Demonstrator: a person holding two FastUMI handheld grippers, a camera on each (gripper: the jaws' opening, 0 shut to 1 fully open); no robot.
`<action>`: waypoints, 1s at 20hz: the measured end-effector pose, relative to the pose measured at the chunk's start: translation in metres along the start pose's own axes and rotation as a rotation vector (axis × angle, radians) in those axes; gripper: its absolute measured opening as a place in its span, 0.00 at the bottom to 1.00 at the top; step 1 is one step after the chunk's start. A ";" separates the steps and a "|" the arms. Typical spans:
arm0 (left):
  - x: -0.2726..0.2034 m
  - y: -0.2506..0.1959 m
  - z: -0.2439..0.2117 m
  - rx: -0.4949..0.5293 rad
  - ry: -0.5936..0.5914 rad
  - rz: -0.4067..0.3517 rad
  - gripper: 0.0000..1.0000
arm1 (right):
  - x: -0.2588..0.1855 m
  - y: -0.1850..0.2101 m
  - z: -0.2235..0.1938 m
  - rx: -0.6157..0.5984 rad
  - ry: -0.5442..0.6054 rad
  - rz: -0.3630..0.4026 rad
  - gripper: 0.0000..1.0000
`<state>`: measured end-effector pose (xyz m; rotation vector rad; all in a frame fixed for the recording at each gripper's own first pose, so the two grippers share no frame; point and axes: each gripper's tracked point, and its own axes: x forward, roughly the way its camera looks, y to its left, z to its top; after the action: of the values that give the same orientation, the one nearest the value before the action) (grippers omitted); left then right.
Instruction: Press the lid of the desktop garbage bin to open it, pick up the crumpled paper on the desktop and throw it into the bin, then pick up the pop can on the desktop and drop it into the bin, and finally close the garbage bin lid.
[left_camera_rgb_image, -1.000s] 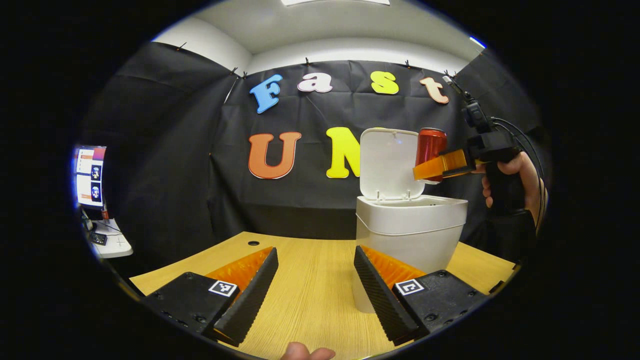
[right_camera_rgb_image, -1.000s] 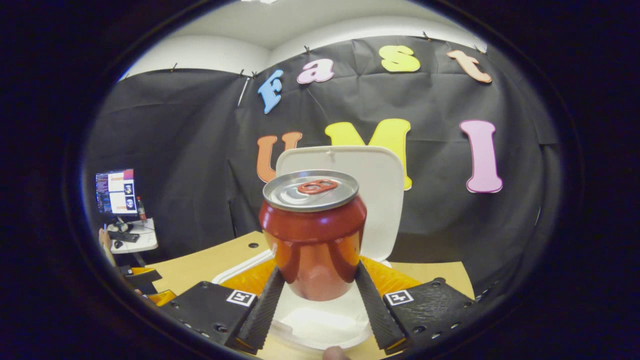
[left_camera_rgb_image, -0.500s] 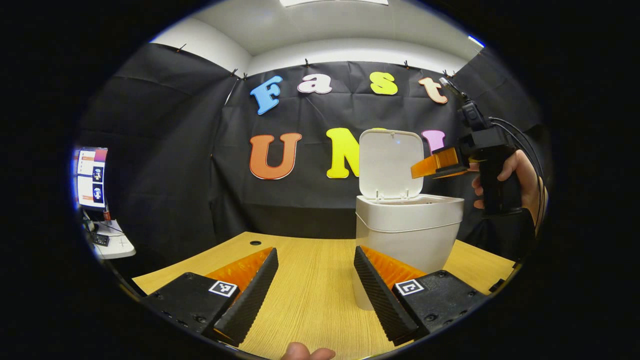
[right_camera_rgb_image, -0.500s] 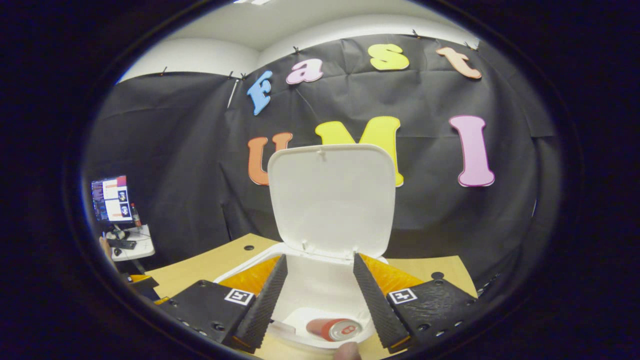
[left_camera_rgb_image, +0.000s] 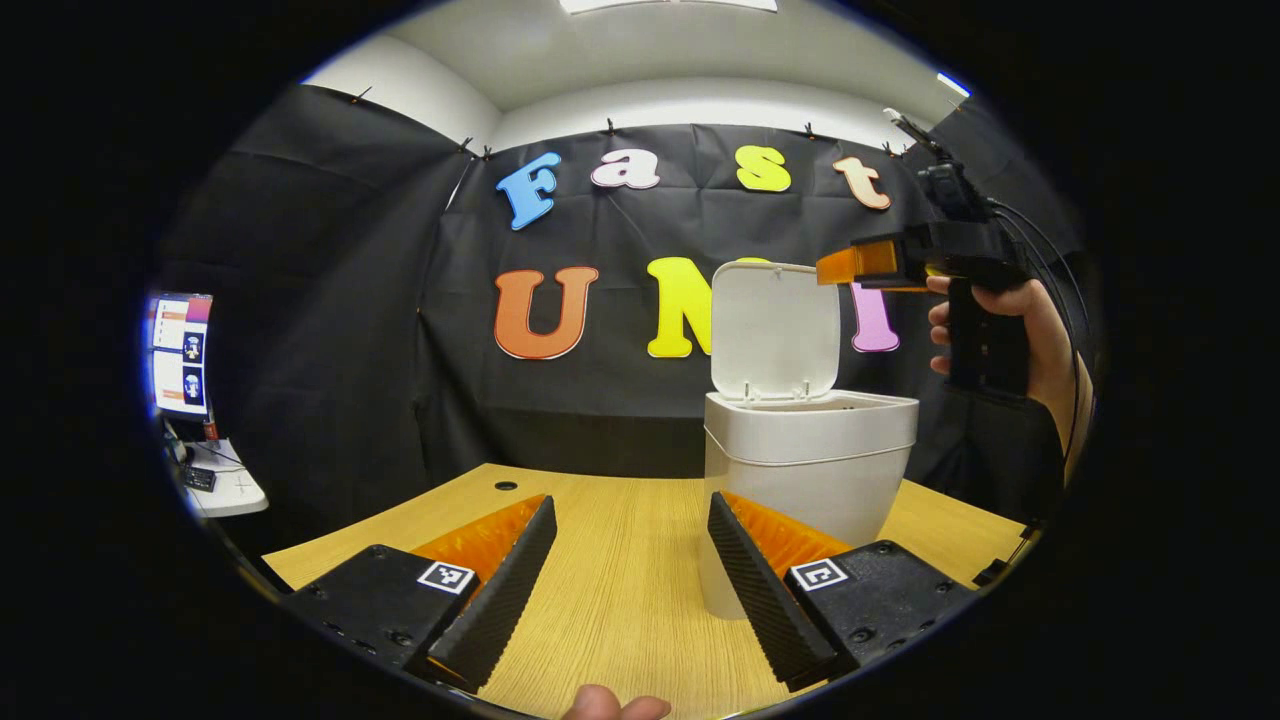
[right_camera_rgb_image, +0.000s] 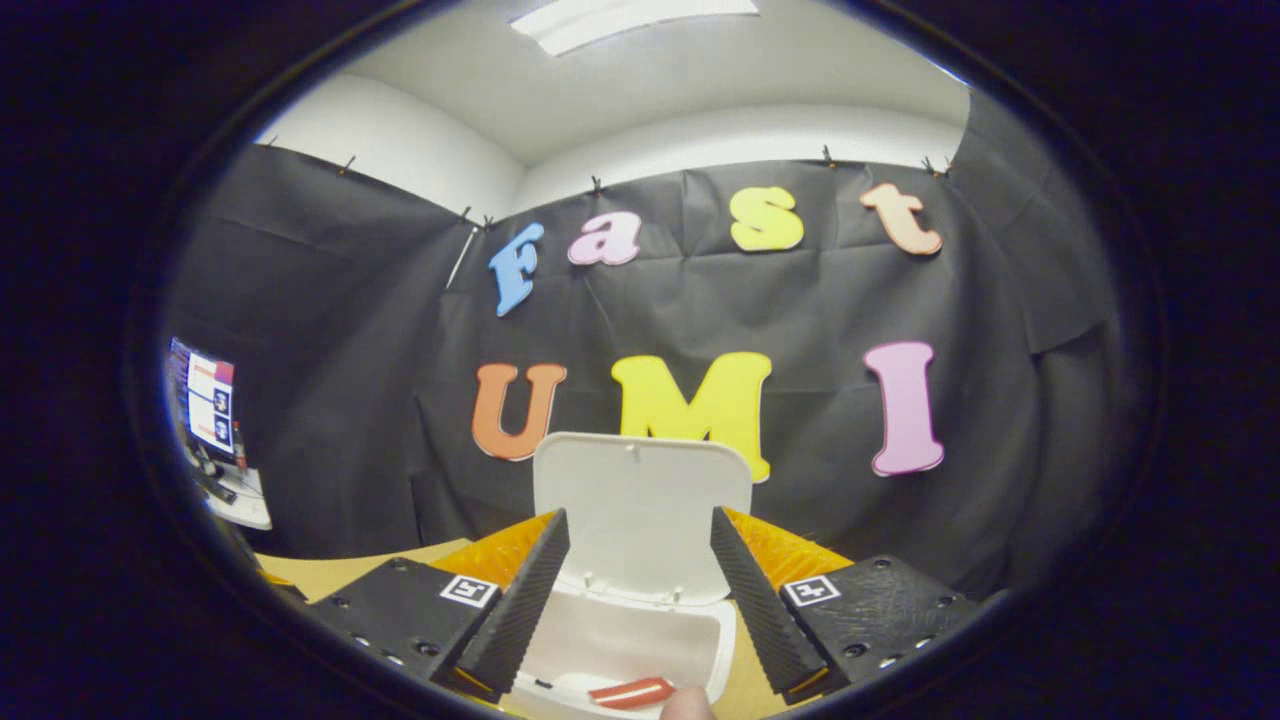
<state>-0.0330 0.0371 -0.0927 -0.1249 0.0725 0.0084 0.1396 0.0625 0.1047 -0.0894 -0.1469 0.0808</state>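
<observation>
White plastic marks the desktop garbage bin (left_camera_rgb_image: 810, 470), standing on the wooden desktop (left_camera_rgb_image: 620, 590) with its lid (left_camera_rgb_image: 775, 325) tipped upright on the rear hinge. The pop can (right_camera_rgb_image: 630, 692) lies inside, a red sliver at the bottom of the right gripper view. The right gripper (right_camera_rgb_image: 640, 590) hangs above the opening, fingers spread and empty; the left gripper view catches it (left_camera_rgb_image: 845, 265) level with the lid's top edge, held by a hand (left_camera_rgb_image: 1015, 320). The left gripper (left_camera_rgb_image: 630, 590) waits low over the desktop just beside the bin, fingers likewise spread, nothing between them. By the look of it the can drop is done and only the closing remains; that would call for a gripper to get behind or over the raised lid and push it forward and down until it seats. The crumpled paper cannot be made out: most of the bin's interior is cut off, so whether it lies under the can is unclear, and the lid's latch is hidden
</observation>
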 end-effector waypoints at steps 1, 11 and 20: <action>0.004 0.000 0.001 -0.005 -0.001 -0.004 0.98 | 0.004 0.001 0.003 -0.025 -0.023 -0.011 0.88; 0.076 -0.014 -0.014 -0.017 0.026 -0.045 0.99 | 0.074 -0.013 0.014 0.079 -0.127 -0.031 0.92; 0.079 -0.006 -0.009 0.011 0.028 -0.032 0.98 | 0.088 -0.023 0.058 0.021 -0.342 -0.115 0.94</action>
<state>0.0455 0.0302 -0.1062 -0.1155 0.0981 -0.0262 0.2191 0.0525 0.1770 -0.0450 -0.4925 -0.0181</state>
